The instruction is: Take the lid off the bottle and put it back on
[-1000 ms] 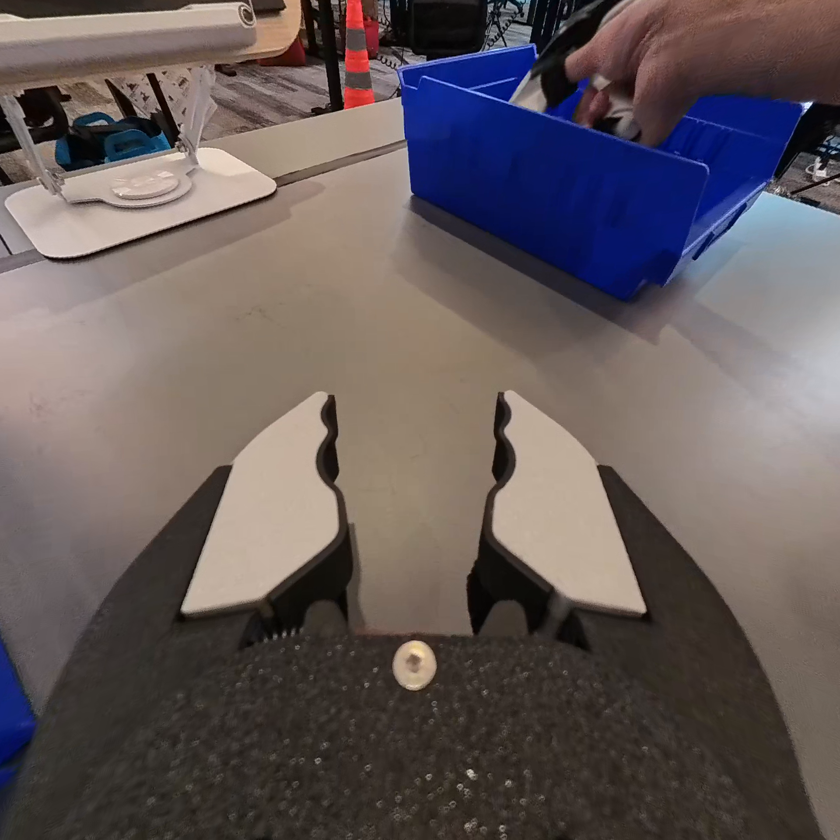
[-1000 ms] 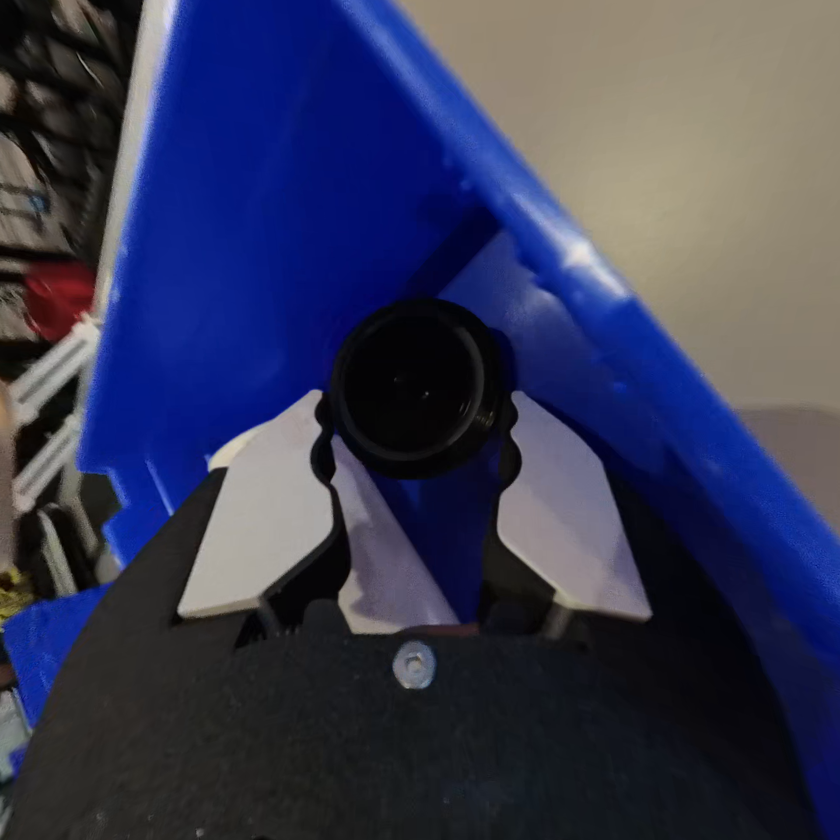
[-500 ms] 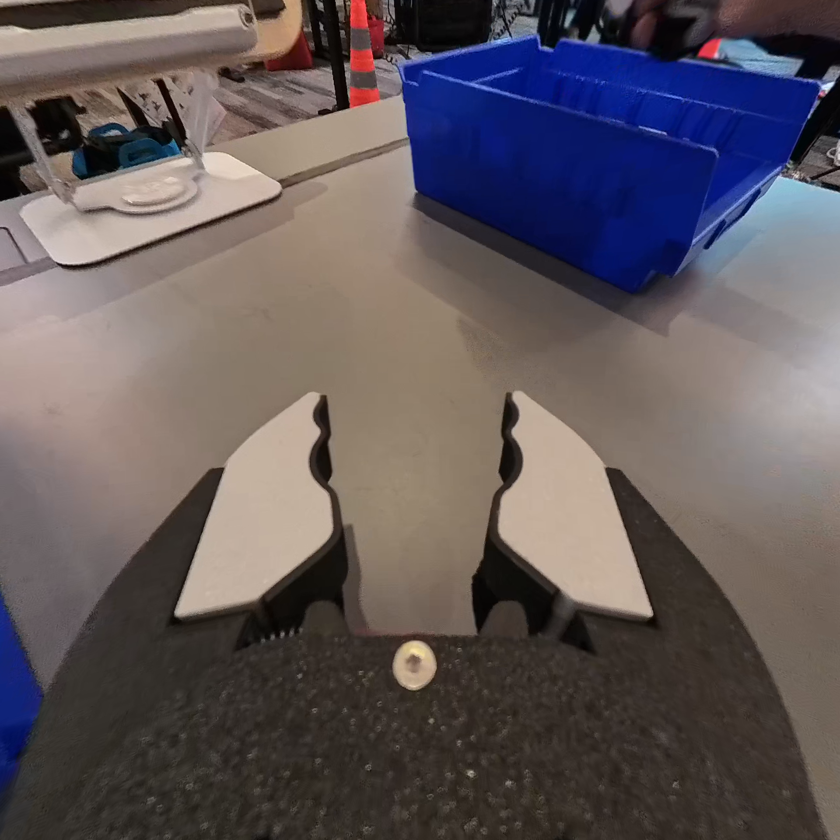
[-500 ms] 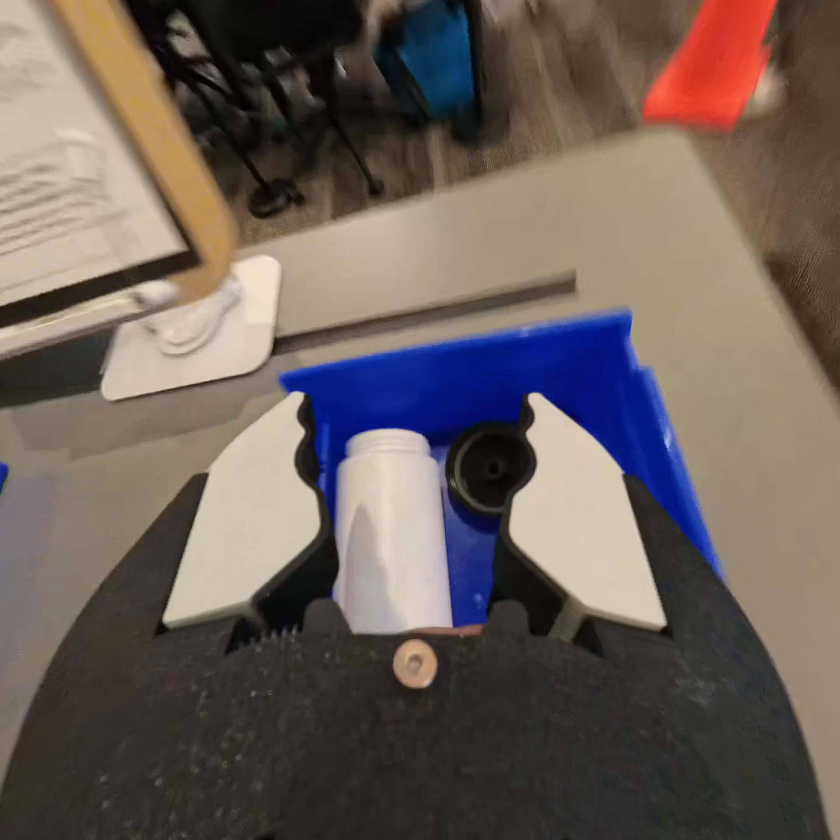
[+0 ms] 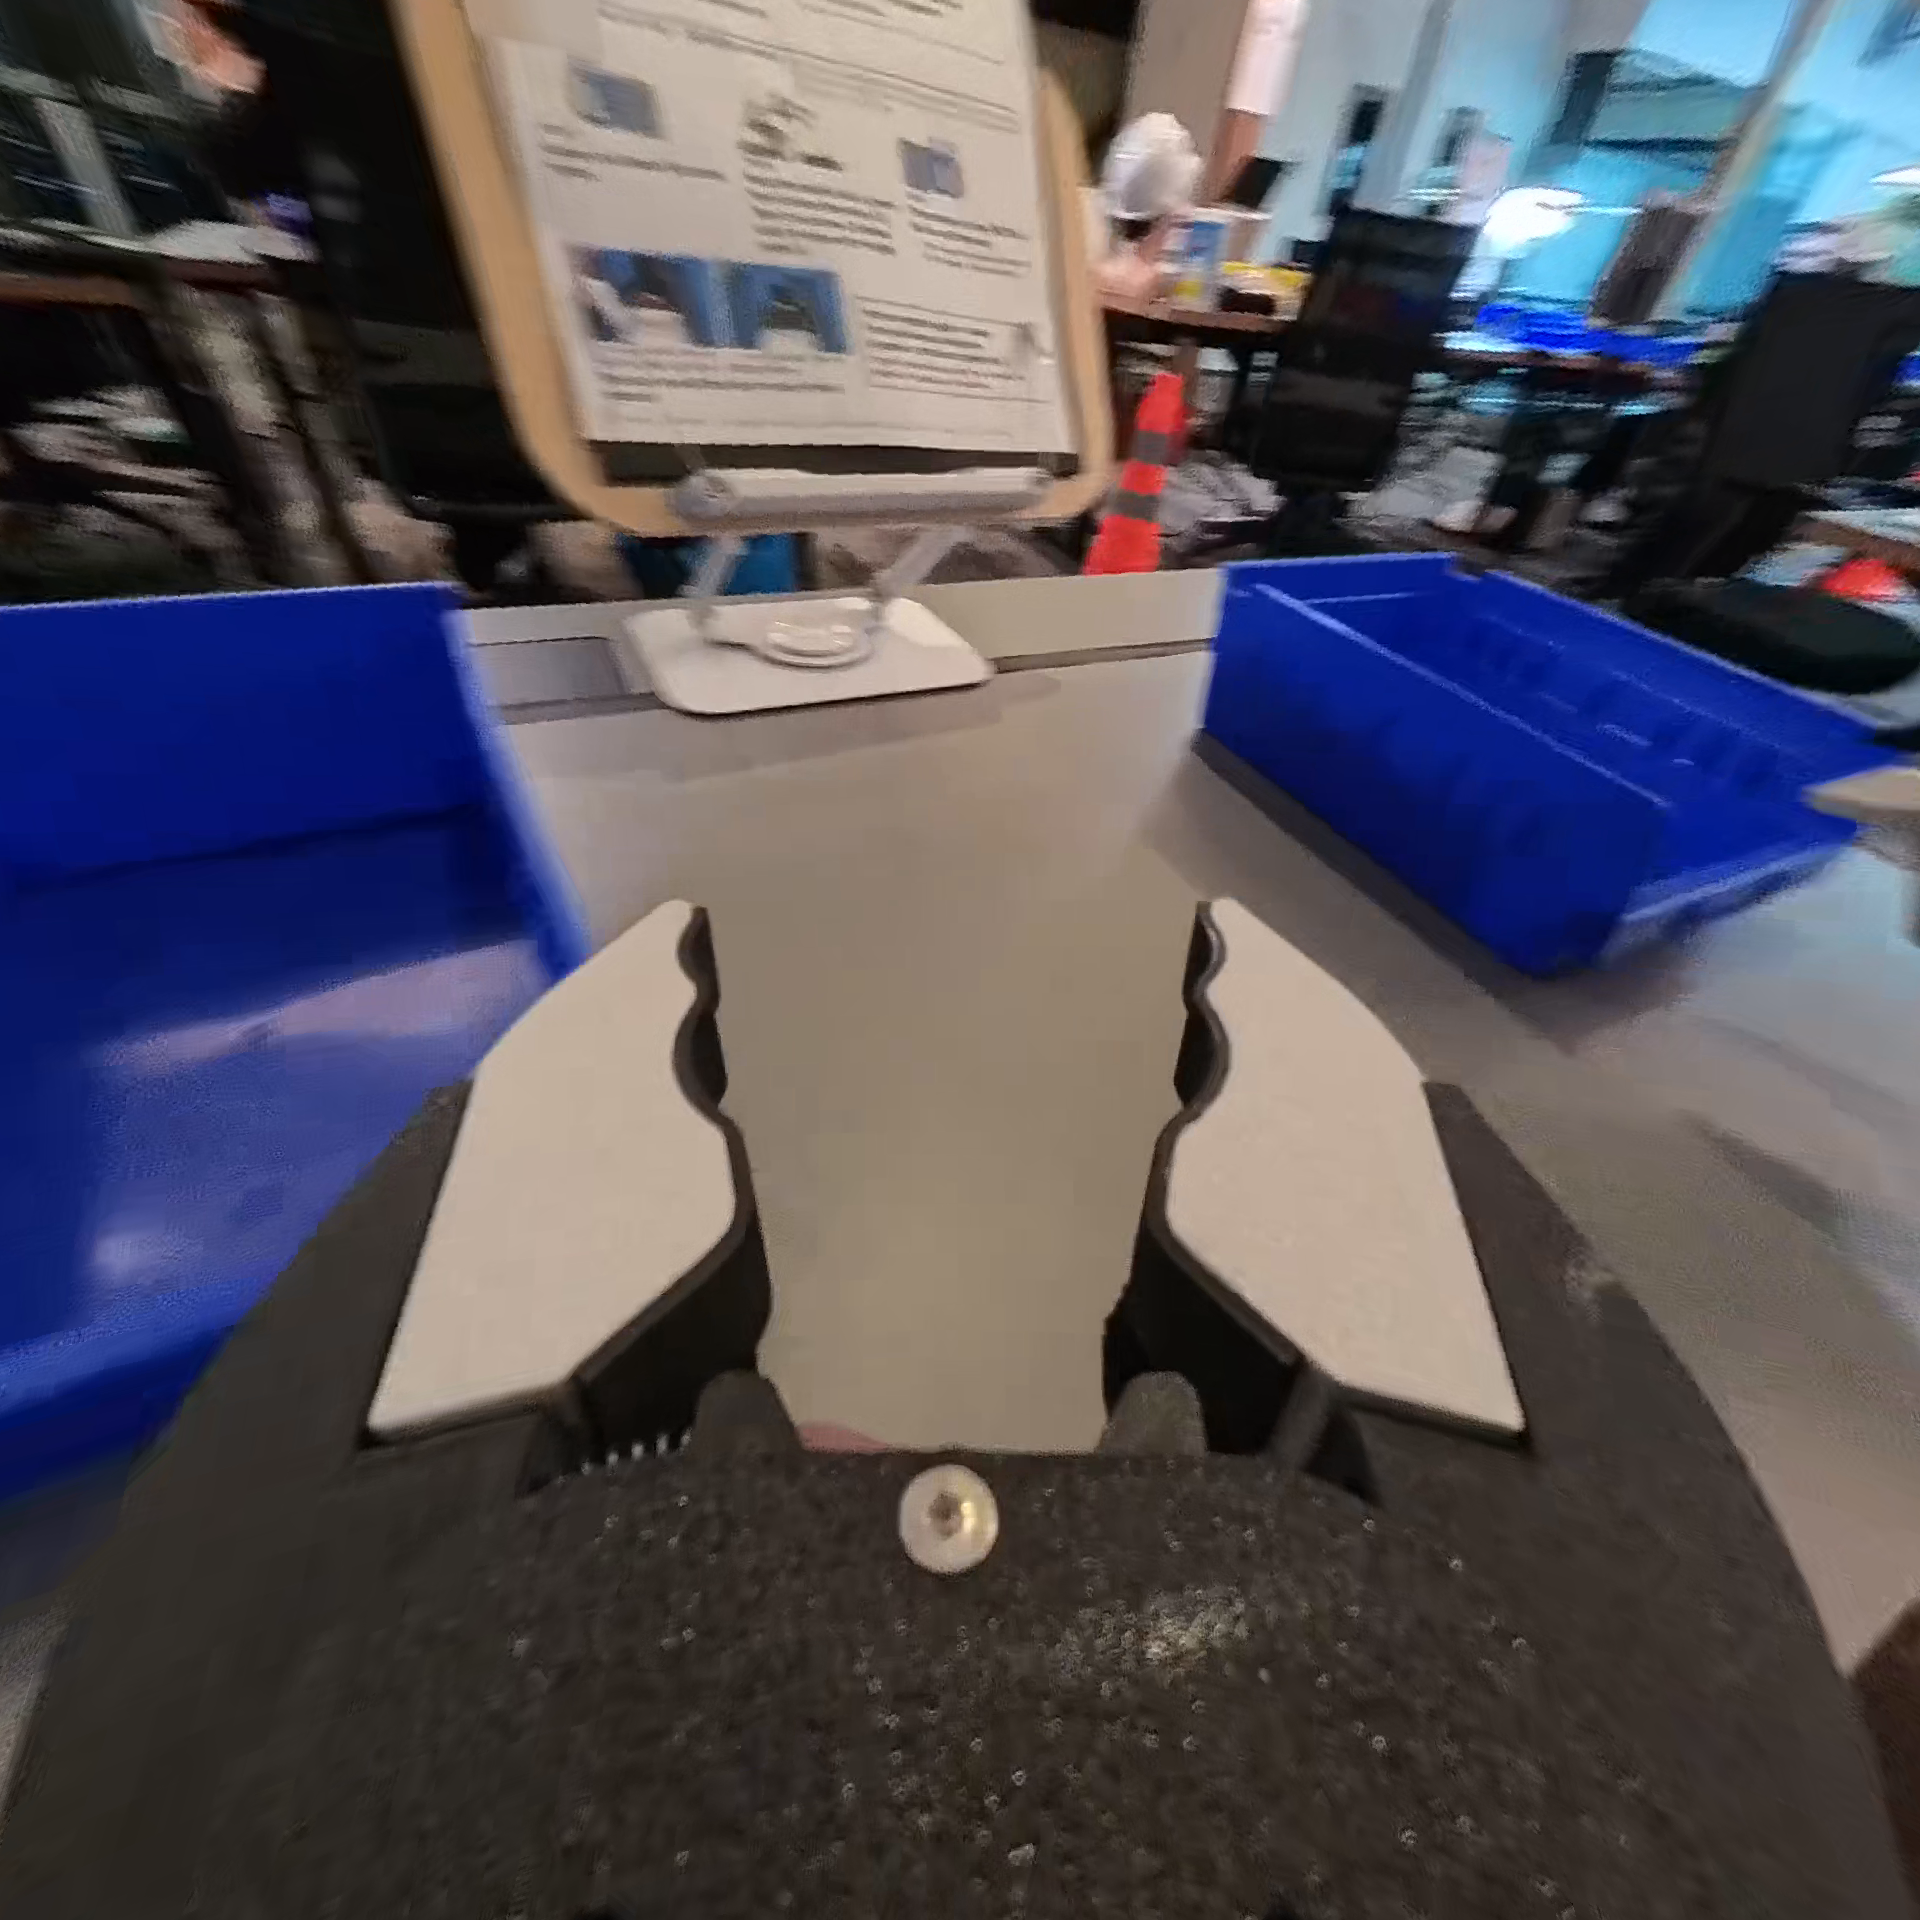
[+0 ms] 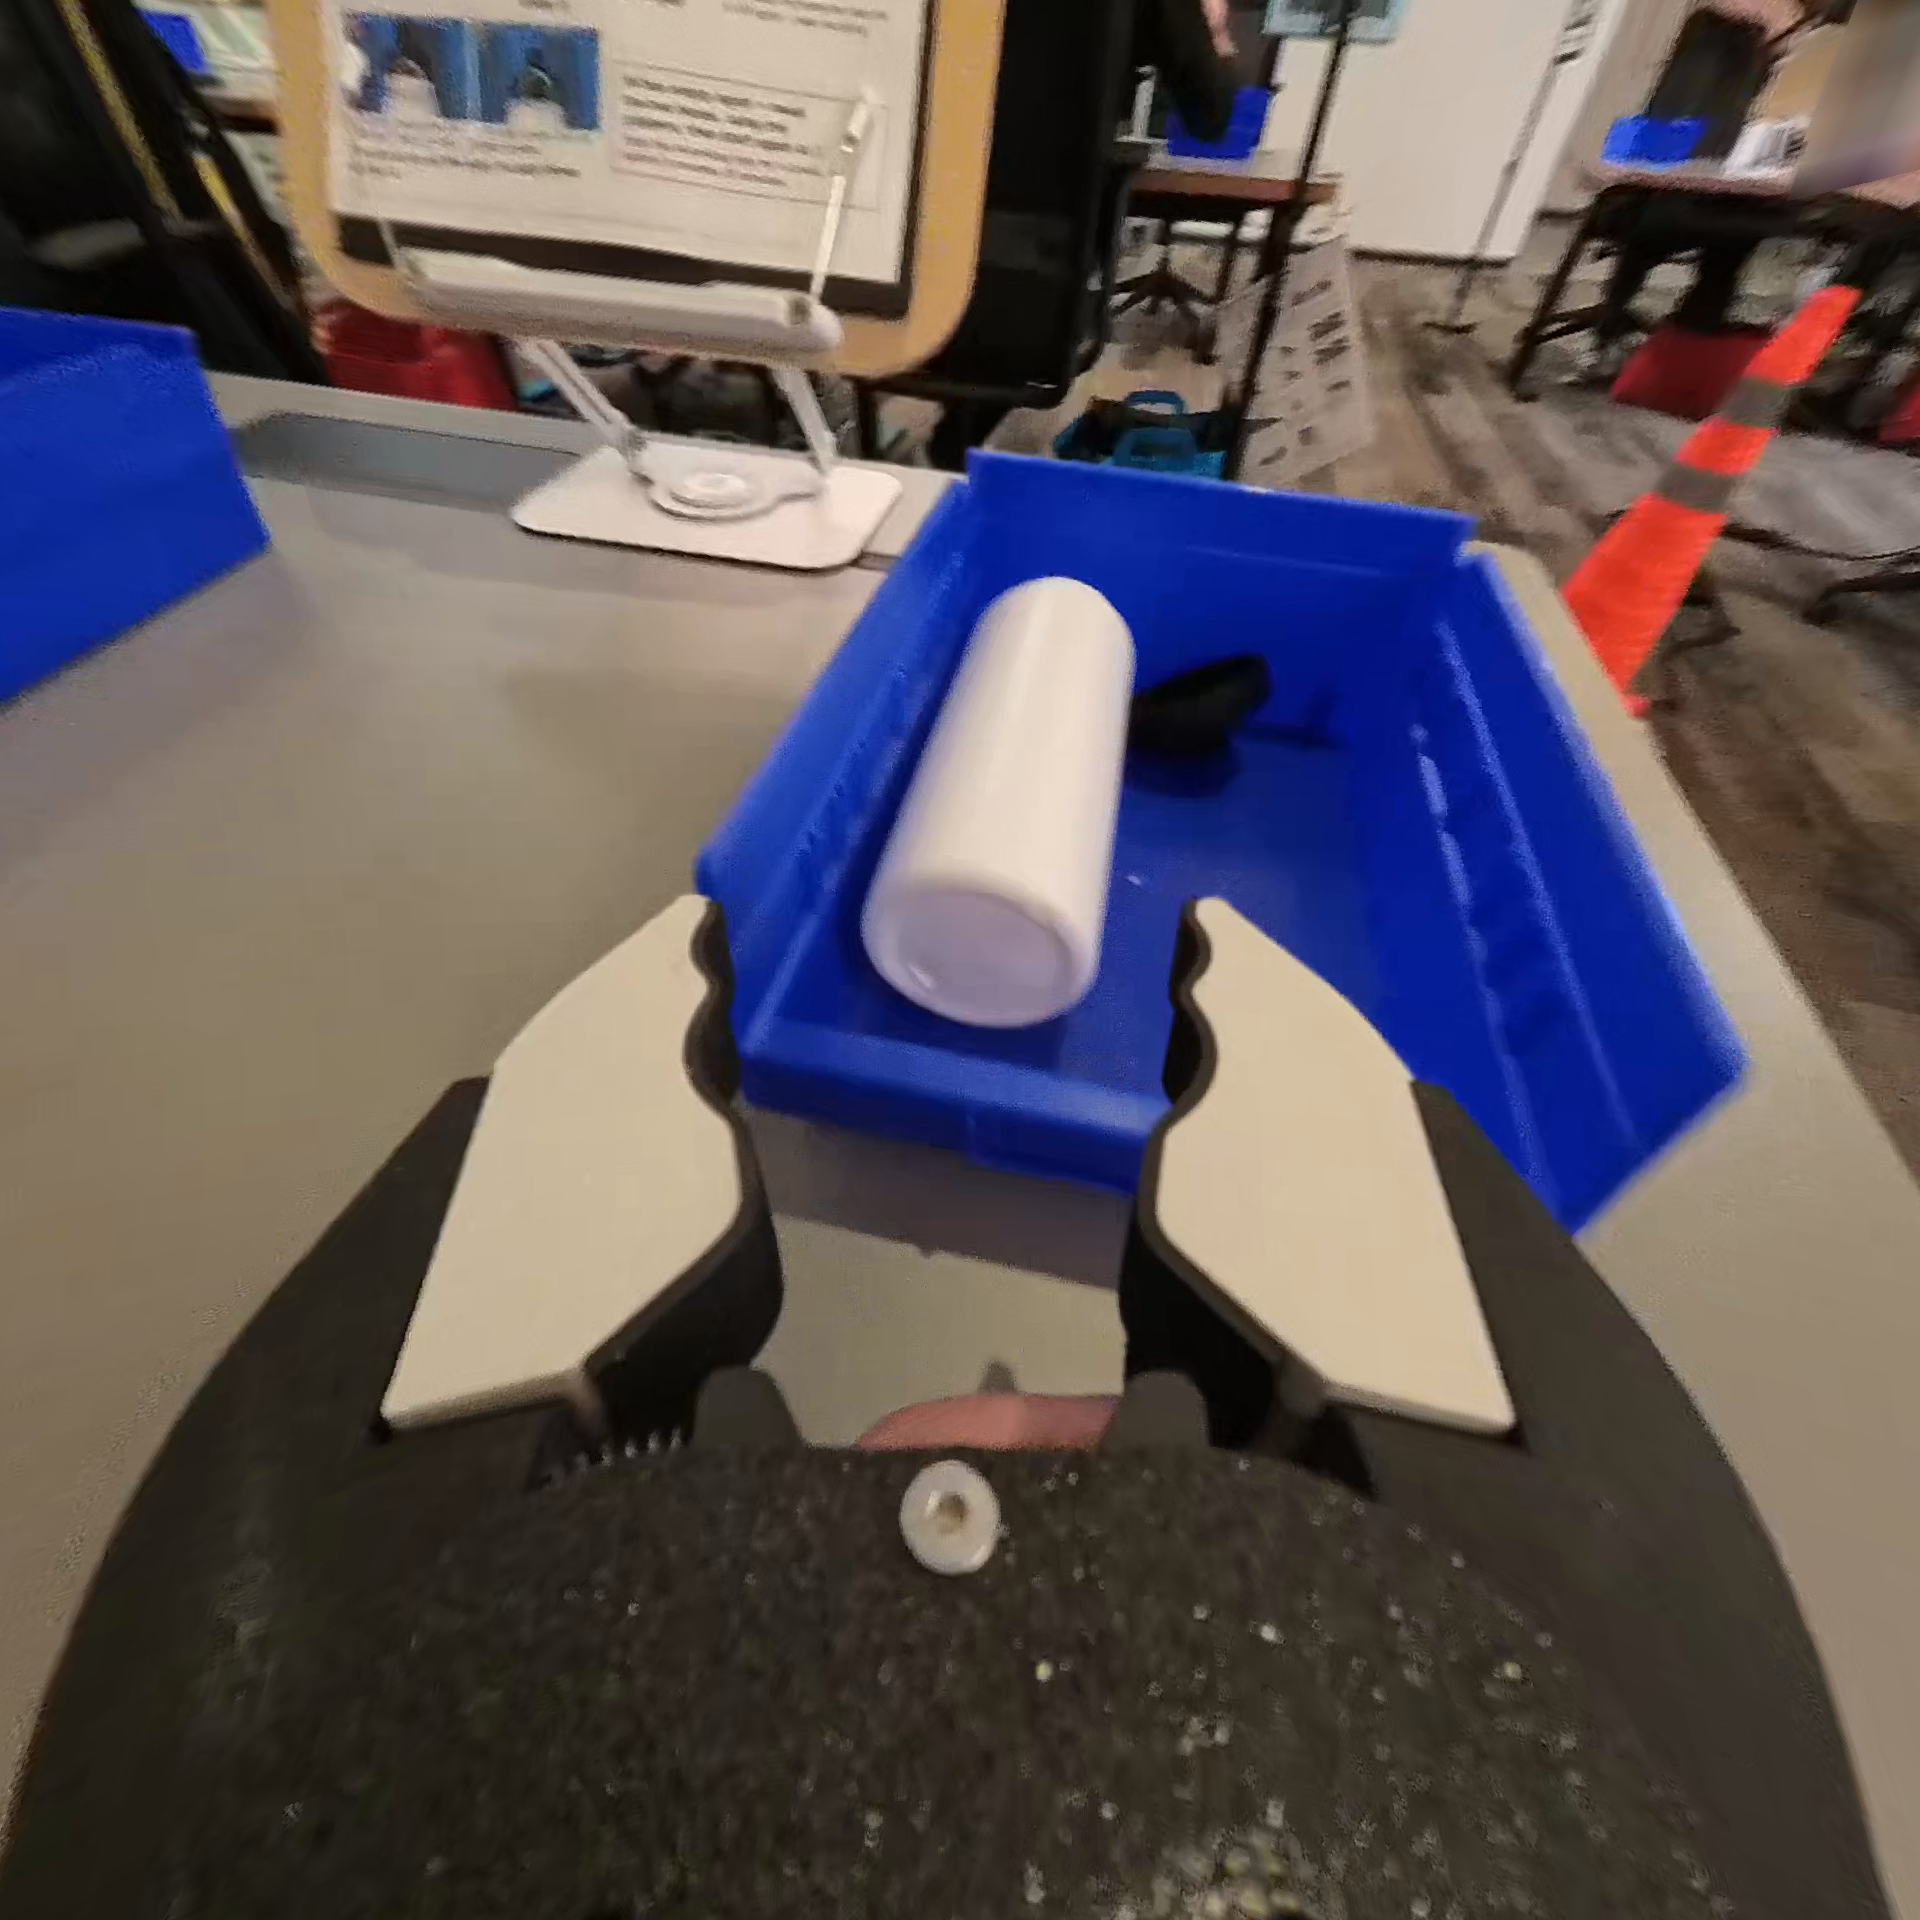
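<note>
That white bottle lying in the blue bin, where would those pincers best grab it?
Probably across the middle of the white bottle, coming down from above. It lies on its side along the blue bin's left wall, base toward the open right gripper, so only its round top is free; the wall leaves one finger little room.

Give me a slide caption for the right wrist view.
Open right gripper faces a blue bin holding a white bottle and black lid.

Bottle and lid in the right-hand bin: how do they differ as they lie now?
The bottle is white, long and cylindrical, lying on its side with its base toward the camera; the lid is black, small and squat, lying beyond it toward the back wall. The bottle is sharp enough to read; the lid is partly hidden behind it. Both rest separately inside the blue bin, ungripped.
</note>
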Demonstrator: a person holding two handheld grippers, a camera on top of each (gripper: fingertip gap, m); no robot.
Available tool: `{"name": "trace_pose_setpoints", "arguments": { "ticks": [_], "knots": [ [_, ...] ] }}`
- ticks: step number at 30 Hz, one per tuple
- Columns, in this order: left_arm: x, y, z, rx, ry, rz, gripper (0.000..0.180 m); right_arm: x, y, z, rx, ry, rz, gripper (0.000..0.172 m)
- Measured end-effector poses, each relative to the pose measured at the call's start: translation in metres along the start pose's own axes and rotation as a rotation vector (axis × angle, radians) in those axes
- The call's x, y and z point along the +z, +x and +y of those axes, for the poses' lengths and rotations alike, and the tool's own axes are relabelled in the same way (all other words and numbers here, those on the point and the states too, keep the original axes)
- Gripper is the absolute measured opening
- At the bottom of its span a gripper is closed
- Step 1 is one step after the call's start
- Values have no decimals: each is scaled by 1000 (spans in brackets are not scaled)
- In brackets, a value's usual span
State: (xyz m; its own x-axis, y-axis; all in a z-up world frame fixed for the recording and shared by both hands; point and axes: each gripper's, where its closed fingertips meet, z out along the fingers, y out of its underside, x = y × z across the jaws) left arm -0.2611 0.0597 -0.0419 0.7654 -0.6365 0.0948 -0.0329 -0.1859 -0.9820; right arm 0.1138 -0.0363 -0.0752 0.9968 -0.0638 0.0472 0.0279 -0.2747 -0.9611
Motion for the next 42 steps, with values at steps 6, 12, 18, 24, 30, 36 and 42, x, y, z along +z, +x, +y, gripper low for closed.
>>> {"name": "trace_pose_setpoints", "arguments": {
  "ticks": [6,12,18,24,30,36,42],
  "knots": [
    [-57,-58,53,-32,-97,-278,81,-28,4,48,70,-39,-4,75],
    [-75,-90,70,-46,-102,-371,77,-30,21,48,23,-15,53,74],
    [-72,-90,91,-36,-205,-369,81,-21,18,51,2,-21,48,70],
    [-70,-81,92,28,-219,-355,81,-18,14,56,8,-38,38,68],
    [-38,-53,70,-84,-104,-232,58,-24,12,48,64,-21,20,68],
    [72,111,46,-102,-224,242,75,-27,13,41,-6,-8,44,68],
    [169,250,70,101,-351,370,91,-26,29,56,22,-50,79,66]
  ]
}}
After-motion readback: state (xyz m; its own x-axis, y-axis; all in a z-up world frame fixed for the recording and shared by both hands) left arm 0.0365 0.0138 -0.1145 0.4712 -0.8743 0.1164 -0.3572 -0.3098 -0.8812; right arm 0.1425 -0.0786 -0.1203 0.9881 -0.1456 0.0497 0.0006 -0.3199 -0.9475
